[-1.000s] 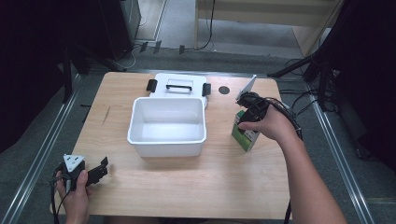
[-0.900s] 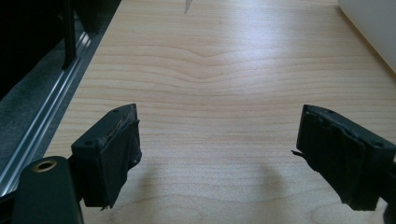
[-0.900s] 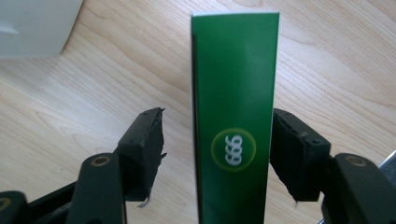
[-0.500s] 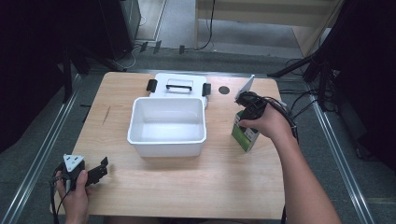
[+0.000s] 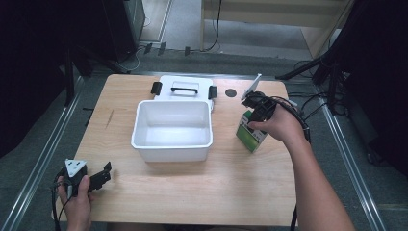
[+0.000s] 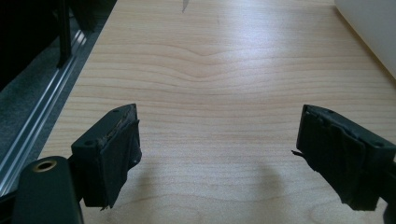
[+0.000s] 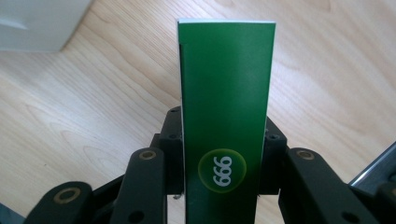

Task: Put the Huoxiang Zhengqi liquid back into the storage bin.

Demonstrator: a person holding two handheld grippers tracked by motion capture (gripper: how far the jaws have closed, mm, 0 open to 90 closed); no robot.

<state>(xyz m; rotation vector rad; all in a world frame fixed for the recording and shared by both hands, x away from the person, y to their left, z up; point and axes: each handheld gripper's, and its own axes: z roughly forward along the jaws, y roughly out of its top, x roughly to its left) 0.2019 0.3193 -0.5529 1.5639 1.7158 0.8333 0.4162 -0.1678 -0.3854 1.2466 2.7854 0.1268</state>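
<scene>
Fingers of your right gripper (image 7: 219, 186) have just closed on the green carton (image 7: 225, 93), standing on the worktop (image 5: 231, 192) at the white bin's (image 5: 172, 150) three o'clock. Lift straight up without squeezing harder. Left gripper (image 6: 219, 158) rests wide open, empty.

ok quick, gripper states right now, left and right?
Left gripper: open, nothing between the jaws, over bare table.
Right gripper: jaws have just closed, shut on the green box.
</scene>
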